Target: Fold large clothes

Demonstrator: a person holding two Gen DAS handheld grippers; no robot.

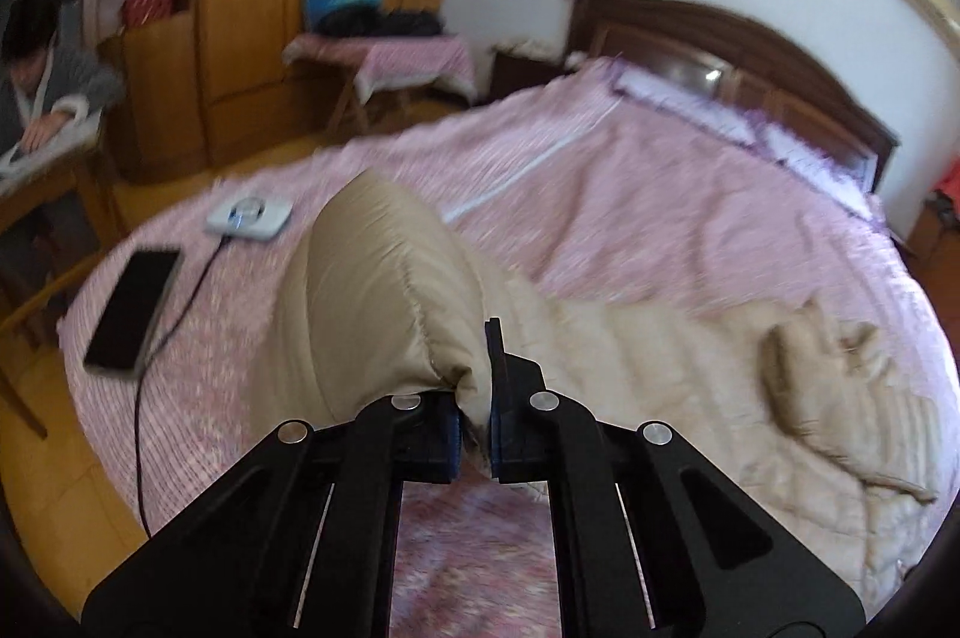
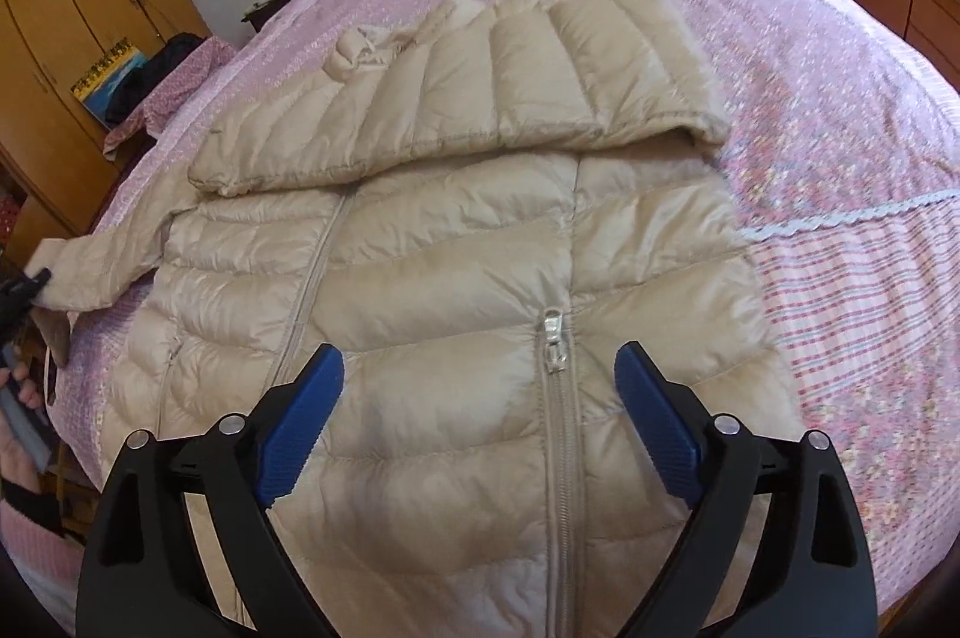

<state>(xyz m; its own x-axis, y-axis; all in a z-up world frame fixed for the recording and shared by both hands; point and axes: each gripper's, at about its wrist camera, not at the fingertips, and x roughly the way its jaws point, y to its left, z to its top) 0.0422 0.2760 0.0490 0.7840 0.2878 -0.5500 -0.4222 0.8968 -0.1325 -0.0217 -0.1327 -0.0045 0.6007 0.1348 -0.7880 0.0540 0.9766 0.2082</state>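
Observation:
A beige quilted down jacket [image 2: 456, 242] lies front up on the pink bedspread [image 2: 840, 110], zipper [image 2: 555, 338] toward me. One sleeve [image 2: 468, 98] is folded across the chest. My left gripper [image 1: 474, 434] is shut on the cuff of the other sleeve [image 1: 372, 302] and holds it lifted above the bed; the rest of the jacket [image 1: 690, 374] lies to its right. The left gripper also shows at the left edge of the right wrist view [image 2: 24, 287]. My right gripper [image 2: 480, 398] is open and empty, just above the jacket's lower front.
A black phone [image 1: 132, 302] and a white charger pad [image 1: 249, 215] with a cable lie on the bed's left corner. The wooden headboard [image 1: 750, 56] is at the far end. A wardrobe [image 1: 270, 8], a small covered table [image 1: 384, 62] and a seated person [image 1: 42, 92] are at the left.

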